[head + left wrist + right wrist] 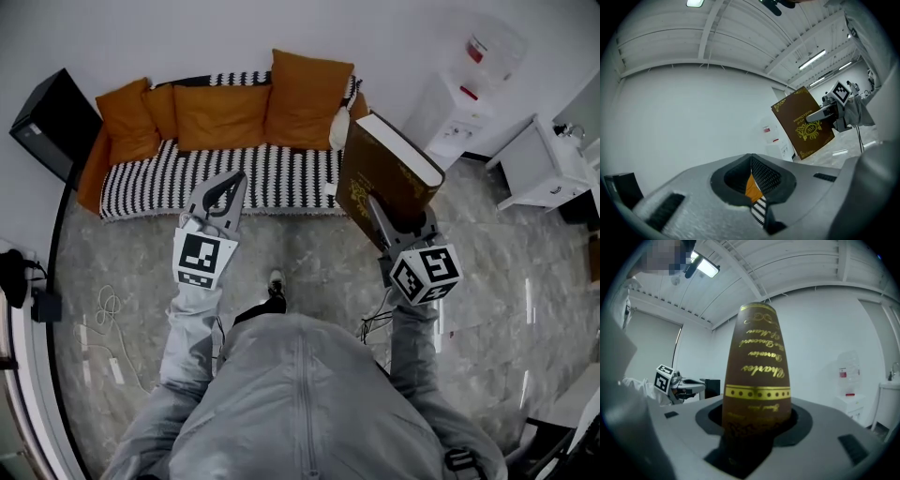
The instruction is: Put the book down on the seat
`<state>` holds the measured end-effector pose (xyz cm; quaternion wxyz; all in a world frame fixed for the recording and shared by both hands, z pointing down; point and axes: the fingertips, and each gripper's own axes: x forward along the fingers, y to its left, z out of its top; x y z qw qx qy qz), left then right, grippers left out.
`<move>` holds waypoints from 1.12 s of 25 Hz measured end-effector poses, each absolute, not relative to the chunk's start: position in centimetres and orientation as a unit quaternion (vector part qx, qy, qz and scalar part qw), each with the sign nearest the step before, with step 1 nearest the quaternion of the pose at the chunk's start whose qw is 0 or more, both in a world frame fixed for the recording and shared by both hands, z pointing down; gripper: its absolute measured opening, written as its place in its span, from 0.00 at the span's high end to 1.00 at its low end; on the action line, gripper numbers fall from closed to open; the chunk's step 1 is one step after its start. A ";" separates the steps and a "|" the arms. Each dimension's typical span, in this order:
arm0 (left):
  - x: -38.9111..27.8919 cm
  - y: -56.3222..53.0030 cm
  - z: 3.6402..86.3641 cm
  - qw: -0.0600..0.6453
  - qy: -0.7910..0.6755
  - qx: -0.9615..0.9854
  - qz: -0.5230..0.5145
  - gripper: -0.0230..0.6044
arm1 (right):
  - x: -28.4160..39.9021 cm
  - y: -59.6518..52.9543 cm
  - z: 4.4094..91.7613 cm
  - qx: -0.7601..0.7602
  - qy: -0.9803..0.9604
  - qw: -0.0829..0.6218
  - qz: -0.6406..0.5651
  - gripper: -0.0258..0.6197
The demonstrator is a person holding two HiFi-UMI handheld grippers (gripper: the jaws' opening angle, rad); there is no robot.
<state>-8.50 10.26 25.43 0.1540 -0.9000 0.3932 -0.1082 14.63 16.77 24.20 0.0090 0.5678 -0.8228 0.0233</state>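
A thick brown book (pixel 386 173) with gold print stands upright in the air, my right gripper (pixel 377 208) shut on its lower part. In the right gripper view its rounded spine (pixel 757 366) rises straight out of the jaws and fills the middle. The book hangs just off the right end of the sofa's black-and-white striped seat (pixel 150 186). My left gripper (pixel 232 190) hovers above the seat's front edge, its jaws shut with nothing in them. In the left gripper view, the book (pixel 805 123) and the right gripper (pixel 826 112) show at the right.
Orange cushions (pixel 220 114) line the sofa's back. A white water dispenser (pixel 457 105) stands right of the sofa, and a white cabinet (pixel 542 169) farther right. A black box (pixel 54 120) sits left of the sofa. Cables (pixel 108 309) lie on the marble floor.
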 end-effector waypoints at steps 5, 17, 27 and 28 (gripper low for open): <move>-8.3 5.4 24.9 0.152 0.387 -0.904 -0.102 0.92 | 14.8 12.7 24.2 0.576 -0.817 0.019 0.025 0.59; -7.8 -3.8 26.4 0.122 0.369 -0.916 -0.096 0.92 | 15.5 4.4 24.5 0.596 -0.801 0.030 0.044 0.59; -8.7 -9.8 27.6 0.112 0.363 -0.920 -0.095 0.92 | 14.4 -1.3 25.4 0.605 -0.794 0.035 0.046 0.59; -8.8 -10.2 27.8 0.112 0.362 -0.920 -0.096 0.92 | 14.2 -1.8 25.5 0.605 -0.794 0.035 0.047 0.59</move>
